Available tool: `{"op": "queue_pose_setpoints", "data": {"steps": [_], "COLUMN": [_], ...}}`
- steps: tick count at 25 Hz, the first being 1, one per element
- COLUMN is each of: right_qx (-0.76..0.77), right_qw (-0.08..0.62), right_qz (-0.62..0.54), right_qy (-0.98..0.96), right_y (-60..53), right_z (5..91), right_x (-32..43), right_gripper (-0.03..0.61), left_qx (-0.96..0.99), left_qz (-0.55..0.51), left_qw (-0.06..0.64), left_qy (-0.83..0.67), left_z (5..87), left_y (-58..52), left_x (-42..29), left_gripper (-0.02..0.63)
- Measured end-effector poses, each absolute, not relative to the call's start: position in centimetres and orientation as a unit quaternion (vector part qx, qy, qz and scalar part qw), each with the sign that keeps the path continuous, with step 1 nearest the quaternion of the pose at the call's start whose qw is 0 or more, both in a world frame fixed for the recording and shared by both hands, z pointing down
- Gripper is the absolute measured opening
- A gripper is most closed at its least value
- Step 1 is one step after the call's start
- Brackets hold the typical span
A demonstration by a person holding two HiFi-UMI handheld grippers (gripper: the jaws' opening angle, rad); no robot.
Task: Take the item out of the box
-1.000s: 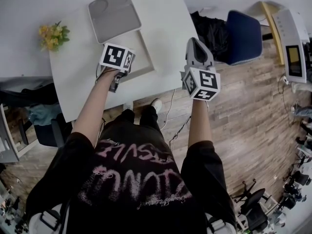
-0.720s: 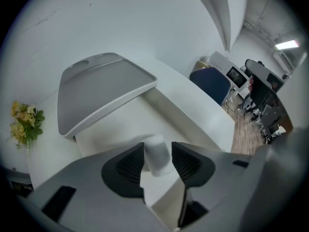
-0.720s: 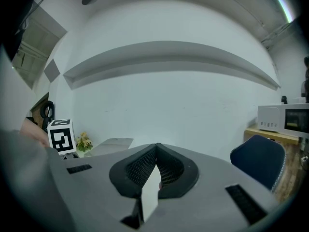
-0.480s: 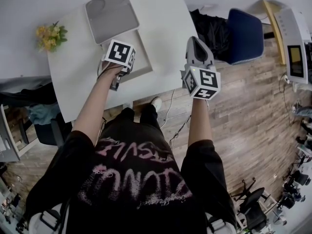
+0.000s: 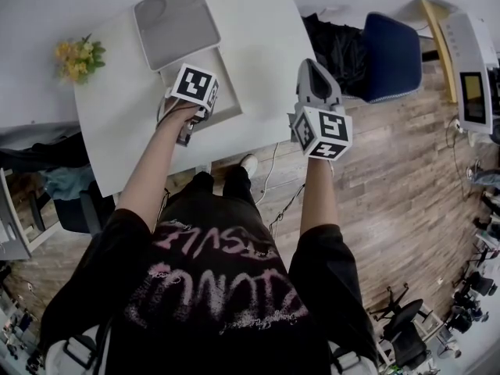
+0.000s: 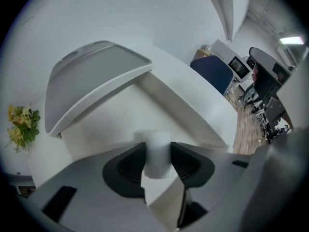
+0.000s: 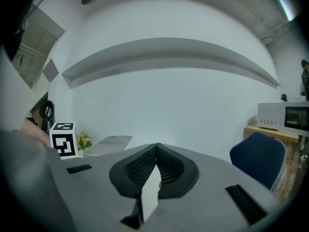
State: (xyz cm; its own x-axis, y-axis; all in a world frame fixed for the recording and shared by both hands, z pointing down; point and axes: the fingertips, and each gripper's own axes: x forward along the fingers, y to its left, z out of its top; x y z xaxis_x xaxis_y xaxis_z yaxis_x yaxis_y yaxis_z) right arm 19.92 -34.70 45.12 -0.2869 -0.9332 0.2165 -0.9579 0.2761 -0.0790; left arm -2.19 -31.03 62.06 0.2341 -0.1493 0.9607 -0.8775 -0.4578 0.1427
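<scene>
Left tongs, down inside the open white box on the table, have just closed on a white cylinder; right tongs are pressed together, empty.

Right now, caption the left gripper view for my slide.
Left tongs, just closed, grip the white item inside the open box.
</scene>
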Motion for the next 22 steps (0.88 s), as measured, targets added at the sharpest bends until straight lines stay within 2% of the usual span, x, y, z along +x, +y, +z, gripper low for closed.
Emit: {"op": "queue_pose_setpoints", "data": {"steps": [9, 22], "right_qx": [0.599, 0.593], "right_qw": [0.056, 0.052], "right_qz": [0.097, 0.089], "right_qy": [-0.793, -0.798], "right_y": [-33.9, -32.5], "right_z": [44.5, 43.2], "right_x": [20.3, 19.3], "right_gripper": [-0.002, -0.002], "left_qx": [0.719, 0.791], "left_qz": [0.466, 0.384], "left_qw": [0.355, 0.226], "left_qy": [-0.375, -0.419], "left_z": [60.9, 55.3], "left_y": [-30.9, -31.8], "left_x": [-2.2, -3.3], "left_gripper": [0.164, 0.163]}}
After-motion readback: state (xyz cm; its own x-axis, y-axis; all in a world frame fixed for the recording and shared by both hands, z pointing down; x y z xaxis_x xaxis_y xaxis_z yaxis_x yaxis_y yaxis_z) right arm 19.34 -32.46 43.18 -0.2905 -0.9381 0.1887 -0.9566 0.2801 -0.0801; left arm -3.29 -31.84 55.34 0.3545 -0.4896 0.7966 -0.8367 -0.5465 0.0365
